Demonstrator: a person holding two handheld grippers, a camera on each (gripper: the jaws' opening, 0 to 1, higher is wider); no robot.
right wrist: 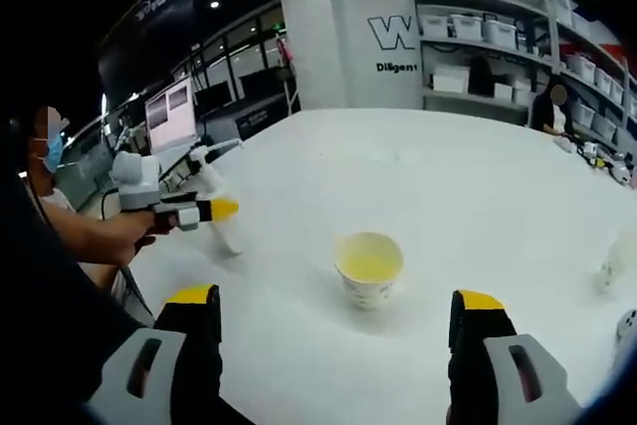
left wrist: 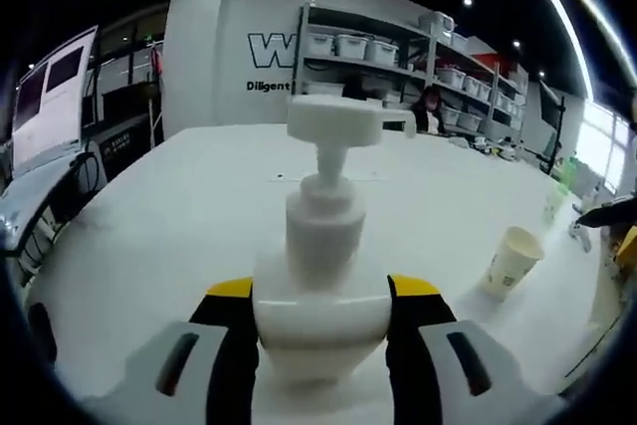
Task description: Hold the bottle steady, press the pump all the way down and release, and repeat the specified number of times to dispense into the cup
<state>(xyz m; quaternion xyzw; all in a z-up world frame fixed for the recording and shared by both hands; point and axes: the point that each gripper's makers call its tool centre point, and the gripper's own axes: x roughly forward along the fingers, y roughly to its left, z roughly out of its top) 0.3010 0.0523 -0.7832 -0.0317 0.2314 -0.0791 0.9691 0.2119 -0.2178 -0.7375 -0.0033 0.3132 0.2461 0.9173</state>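
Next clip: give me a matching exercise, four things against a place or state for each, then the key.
Things:
1. bottle
2. cup
3. left gripper
4. right gripper

Places or states:
A. open, jaws wide apart, nothing between them
B. stands on the white table, yellowish inside, ahead of the open jaws
C. shut on the body of a white container
D. held at its body, pump head up, spout pointing right in the left gripper view

Pairs: 1-D, 2-B, 3-C, 4-A
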